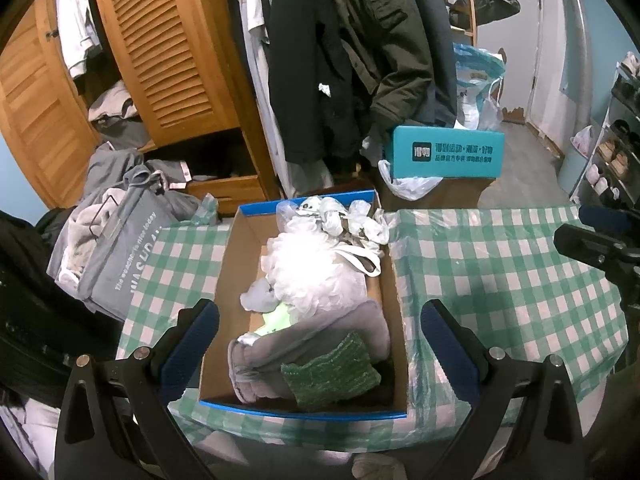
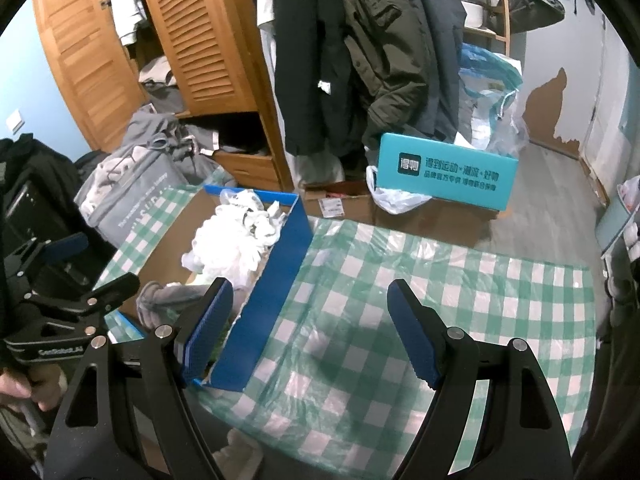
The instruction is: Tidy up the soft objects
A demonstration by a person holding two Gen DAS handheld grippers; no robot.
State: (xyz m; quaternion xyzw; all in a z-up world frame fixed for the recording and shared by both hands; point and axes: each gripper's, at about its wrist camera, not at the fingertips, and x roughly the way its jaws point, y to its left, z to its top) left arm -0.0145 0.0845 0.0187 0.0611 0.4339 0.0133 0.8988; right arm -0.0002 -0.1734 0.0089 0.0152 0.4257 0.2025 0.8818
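A blue-sided cardboard box (image 1: 230, 280) stands on a green checked tablecloth (image 1: 500, 280). It holds a white mesh bath pouf (image 1: 316, 268), a grey plush item (image 1: 304, 344), a green knitted cloth (image 1: 330, 376) and crumpled white pieces (image 1: 340, 216). My left gripper (image 1: 320, 344) is open and empty, hovering over the box's near end. My right gripper (image 2: 310, 332) is open and empty, above the cloth just right of the box's blue wall (image 2: 272, 280). The pouf also shows in the right wrist view (image 2: 228, 240).
A grey laundry bag (image 1: 116, 252) full of clothes stands left of the table. A wooden wardrobe (image 1: 168, 52) and hanging coats (image 1: 320, 60) are behind. A teal box (image 1: 446, 152) and plastic bags (image 1: 476, 84) lie on the floor beyond.
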